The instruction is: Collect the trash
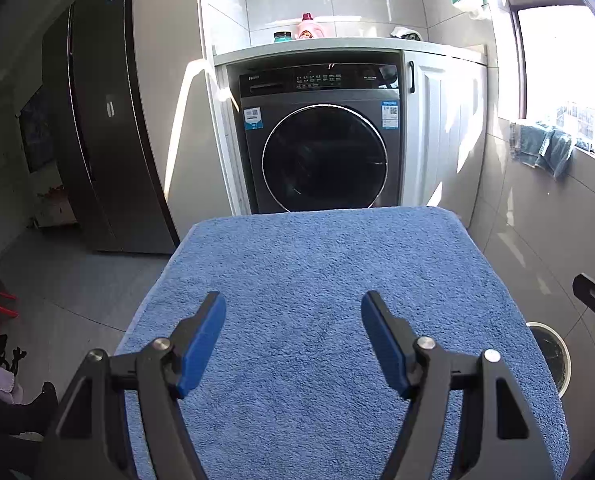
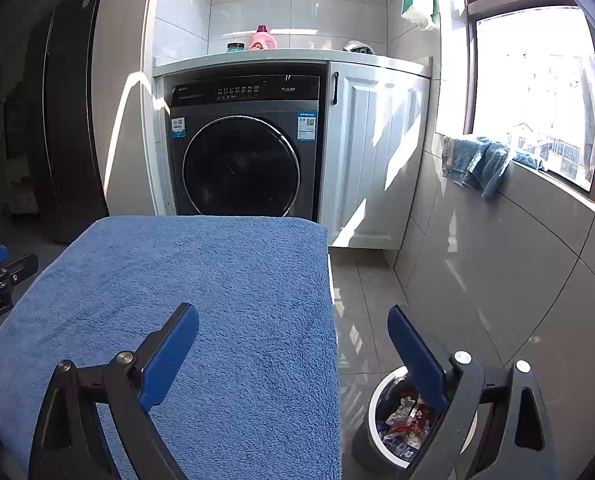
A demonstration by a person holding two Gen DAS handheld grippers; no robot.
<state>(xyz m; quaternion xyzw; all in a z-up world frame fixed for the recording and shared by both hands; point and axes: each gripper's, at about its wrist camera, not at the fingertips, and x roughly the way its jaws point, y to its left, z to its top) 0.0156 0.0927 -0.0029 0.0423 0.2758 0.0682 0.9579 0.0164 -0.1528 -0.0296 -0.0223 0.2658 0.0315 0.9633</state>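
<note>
Hovering above a blue towel draped over a raised surface, the left gripper has its jaws apart with nothing between them. The right gripper, jaws likewise apart and empty, straddles the towel's right edge. At 5 o'clock in the right view, on the floor just beside that edge, a round bin holds wrappers. A floor strip runs between towel and tiled wall. At 12 o'clock, beyond the towel's far edge, stands a washing machine.
</note>
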